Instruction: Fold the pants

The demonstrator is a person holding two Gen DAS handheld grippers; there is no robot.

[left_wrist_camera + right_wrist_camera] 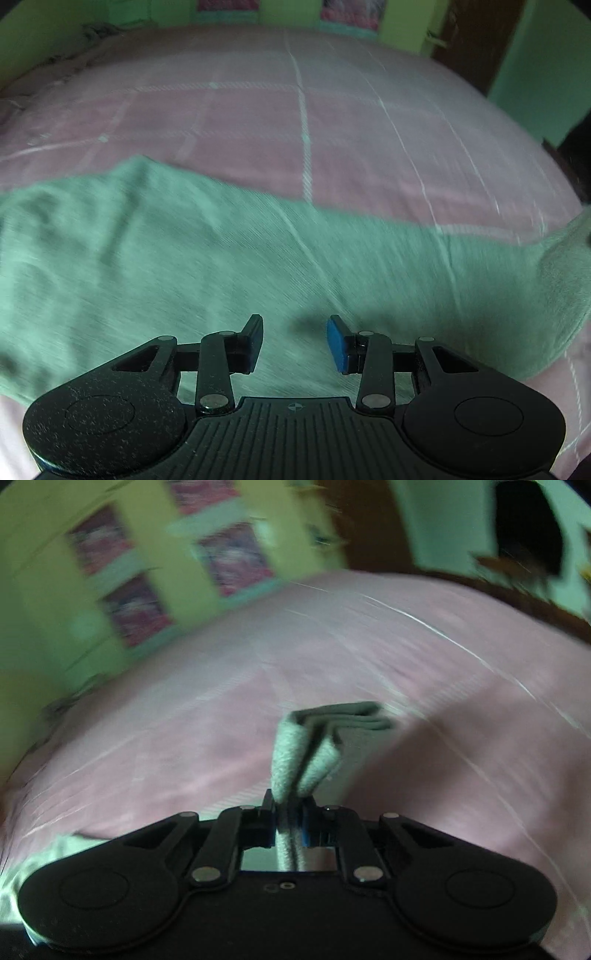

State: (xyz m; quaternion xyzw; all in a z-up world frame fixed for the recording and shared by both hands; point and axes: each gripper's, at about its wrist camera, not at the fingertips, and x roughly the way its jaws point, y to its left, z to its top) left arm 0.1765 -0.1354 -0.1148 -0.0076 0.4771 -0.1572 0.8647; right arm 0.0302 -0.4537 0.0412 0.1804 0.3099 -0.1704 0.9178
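- Lying across the near part of the bed, the pants (pixel 229 258) are a pale green knit, spread mostly flat, with one end rising off toward 3 o'clock in the left wrist view.
- Judging by the drape and the fuzzy weave, the cloth is soft, light and limp; it will sag from any single hold and should not slip much between rubber pads.
- A good hold is probably a doubled edge or hem, where the layers bunch thick enough to pinch.
- The right gripper (pixel 290 821) is pressed together on just such a bunched fold of the pants (pixel 295 768), which stands up past its tips toward 12 o'clock, clear of the bed.
- The left gripper (pixel 295 345) is partly spread above the flat cloth, with nothing between its blue pads (pixel 336 347).
- The bed (pixel 332 122) wears a pink cover with thin white check lines, soft underfoot for the cloth, so pressing a crease may sink in.
- Beyond, at 12 o'clock, a yellow-green wall (pixel 48 572) carries framed panels (pixel 232 557); a dark wooden door (pixel 480 40) stands at 1 o'clock.
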